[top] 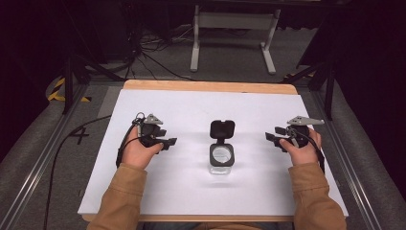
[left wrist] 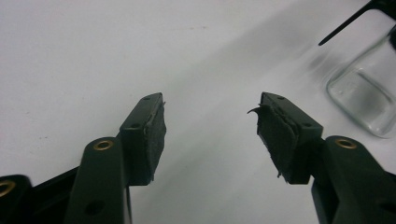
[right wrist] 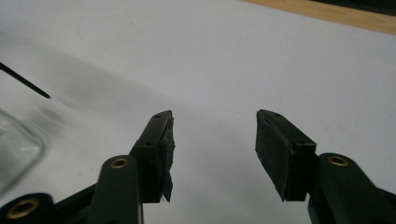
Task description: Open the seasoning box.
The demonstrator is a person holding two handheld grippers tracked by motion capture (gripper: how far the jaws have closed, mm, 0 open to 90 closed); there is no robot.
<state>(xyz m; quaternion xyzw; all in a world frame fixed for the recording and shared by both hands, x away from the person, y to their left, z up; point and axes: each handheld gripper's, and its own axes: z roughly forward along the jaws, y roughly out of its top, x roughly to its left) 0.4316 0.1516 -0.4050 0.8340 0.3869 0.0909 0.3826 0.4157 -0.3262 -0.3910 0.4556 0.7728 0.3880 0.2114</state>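
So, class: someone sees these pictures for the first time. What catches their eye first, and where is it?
A clear glass jar with its black hinged lid flipped open stands mid-table on the white sheet. Flanking it, the left tongs and right tongs rest open in the person's hands, both pointing inward at the jar.

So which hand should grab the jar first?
It's close, but probably the left tongs. They're open and the glass jar sits a bit nearer them than the right tongs, which are also open. Its lid is flipped back.
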